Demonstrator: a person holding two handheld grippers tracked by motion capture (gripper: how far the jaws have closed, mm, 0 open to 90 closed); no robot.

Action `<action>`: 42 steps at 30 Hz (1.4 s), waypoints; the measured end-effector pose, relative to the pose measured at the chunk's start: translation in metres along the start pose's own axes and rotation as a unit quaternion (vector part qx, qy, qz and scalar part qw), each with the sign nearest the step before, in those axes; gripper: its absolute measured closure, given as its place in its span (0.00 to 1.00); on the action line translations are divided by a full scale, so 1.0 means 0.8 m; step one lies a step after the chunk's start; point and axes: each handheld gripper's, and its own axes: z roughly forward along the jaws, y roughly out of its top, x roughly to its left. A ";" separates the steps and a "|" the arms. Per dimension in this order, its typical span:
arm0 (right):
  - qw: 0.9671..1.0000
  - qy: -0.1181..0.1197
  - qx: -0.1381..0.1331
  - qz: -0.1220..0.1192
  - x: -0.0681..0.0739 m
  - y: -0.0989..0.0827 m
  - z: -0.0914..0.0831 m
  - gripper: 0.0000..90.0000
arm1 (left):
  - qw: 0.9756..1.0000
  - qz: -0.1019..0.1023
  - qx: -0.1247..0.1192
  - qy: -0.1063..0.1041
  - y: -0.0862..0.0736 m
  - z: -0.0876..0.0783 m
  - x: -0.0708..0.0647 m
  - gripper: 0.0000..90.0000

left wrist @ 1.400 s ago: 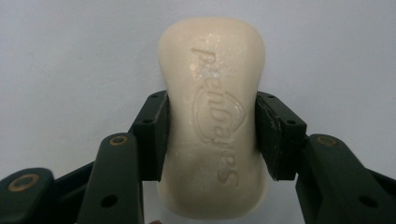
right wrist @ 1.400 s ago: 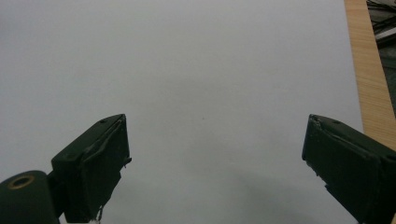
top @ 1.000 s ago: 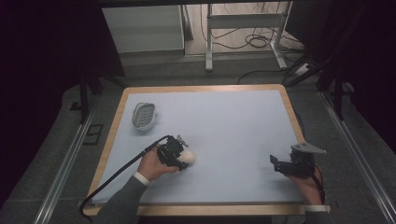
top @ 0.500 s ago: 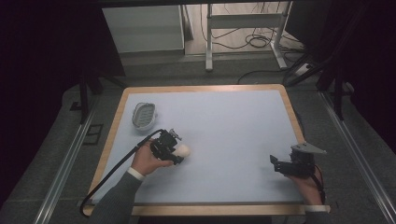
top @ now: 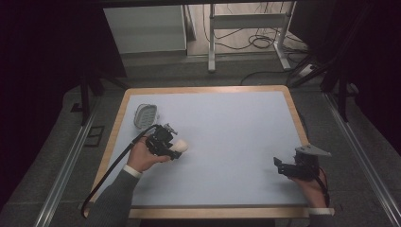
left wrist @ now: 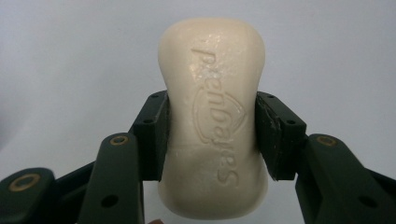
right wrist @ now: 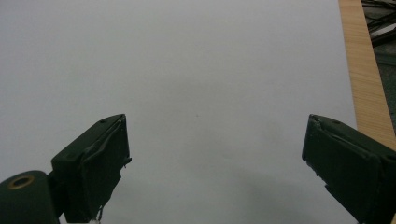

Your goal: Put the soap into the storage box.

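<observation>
One cream soap bar (left wrist: pixel 212 116) is clamped at its narrow waist between the pads of the left gripper (top: pixel 176 145), left of centre in the high view, just below the single grey soap dish (top: pixel 144 115) in the upper left of the table (top: pixel 227 127). Being smooth and rounded, the bar could probably squirt out of the pinch or be dropped beside the dish. The right gripper (top: pixel 280 165), lower right, is held wide open and empty. Two grippers are counted.
</observation>
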 end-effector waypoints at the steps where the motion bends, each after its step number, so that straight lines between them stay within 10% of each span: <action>1: 1.000 0.000 0.000 0.000 0.000 0.000 0.000 0.08 | 1.000 0.000 0.000 0.000 0.000 0.000 0.000 0.55; 42: 1.000 0.001 0.005 -0.003 -0.003 -0.002 0.003 0.08 | 0.999 -0.033 -0.024 0.022 0.023 -0.031 0.046 0.55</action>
